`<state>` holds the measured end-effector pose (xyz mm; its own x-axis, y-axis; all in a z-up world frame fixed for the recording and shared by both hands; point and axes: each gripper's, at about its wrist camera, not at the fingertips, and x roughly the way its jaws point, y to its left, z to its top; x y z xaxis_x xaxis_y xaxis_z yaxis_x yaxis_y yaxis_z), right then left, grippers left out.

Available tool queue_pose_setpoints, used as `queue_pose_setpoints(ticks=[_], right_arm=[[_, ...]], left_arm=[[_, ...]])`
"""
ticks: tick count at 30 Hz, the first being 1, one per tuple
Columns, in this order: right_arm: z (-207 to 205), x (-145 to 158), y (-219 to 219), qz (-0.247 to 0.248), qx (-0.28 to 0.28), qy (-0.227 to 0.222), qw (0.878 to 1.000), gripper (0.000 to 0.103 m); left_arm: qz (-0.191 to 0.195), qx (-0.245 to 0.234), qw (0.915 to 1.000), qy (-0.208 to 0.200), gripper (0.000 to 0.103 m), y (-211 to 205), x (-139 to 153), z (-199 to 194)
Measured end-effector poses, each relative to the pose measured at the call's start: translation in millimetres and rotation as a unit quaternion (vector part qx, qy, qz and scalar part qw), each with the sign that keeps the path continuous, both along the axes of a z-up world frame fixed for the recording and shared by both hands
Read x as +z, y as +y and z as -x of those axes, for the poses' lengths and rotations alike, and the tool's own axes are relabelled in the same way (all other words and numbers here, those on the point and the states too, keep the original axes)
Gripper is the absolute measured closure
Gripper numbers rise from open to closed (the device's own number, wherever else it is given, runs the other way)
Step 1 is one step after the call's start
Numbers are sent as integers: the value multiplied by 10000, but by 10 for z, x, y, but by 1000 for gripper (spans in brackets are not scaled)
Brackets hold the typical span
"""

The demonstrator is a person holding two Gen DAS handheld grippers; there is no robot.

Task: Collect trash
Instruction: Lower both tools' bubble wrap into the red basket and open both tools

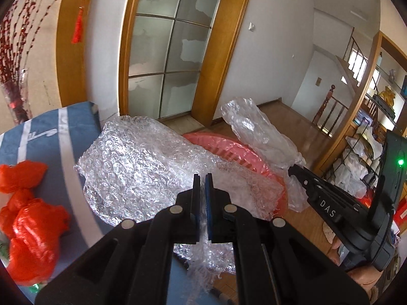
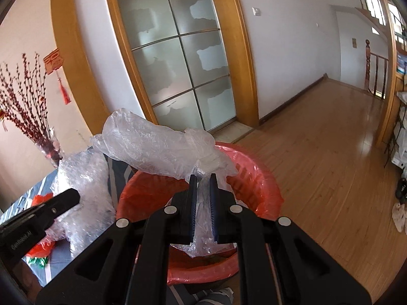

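Now bubble wrap (image 1: 142, 167) pinched in left gripper (image 1: 202, 178); bin (image 2: 254, 178) beyond

A tall sliding door (image 2: 175, 58) with frosted glass panes, patchy where the frosting has peeled, stands in a wide honey-coloured wooden frame (image 2: 244, 58) set into a white wall (image 2: 287, 58), with a light switch (image 2: 256, 11) just to its right. To the left, a red tasselled hanging ornament (image 1: 77, 29) hangs on another wooden frame, and a clear vase (image 2: 51, 147) of dark red berry branches (image 2: 23, 94) stands against a pinkish wall. A glossy wooden floor (image 2: 318, 152) runs to the right toward a stair railing (image 2: 374, 68) with a turned wooden post, and cluttered wire shelves (image 1: 361, 152) stand at the far right edge.
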<state>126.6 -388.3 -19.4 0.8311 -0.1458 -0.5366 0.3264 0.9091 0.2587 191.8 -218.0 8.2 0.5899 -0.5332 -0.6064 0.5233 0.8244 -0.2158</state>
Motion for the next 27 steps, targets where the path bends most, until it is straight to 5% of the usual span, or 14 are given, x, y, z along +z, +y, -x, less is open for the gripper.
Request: queue_pose_setpoints(ticks=[19, 27], right_arm=[[-180, -139, -220, -480, -79, -5, 9988, 90], [-158, -187, -283, -618, -71, 7, 9981, 61]], left_arm=[[-143, -317, 9986, 407, 94, -430, -415, -316], [-224, -165, 9981, 558, 71, -345, -554, -374]])
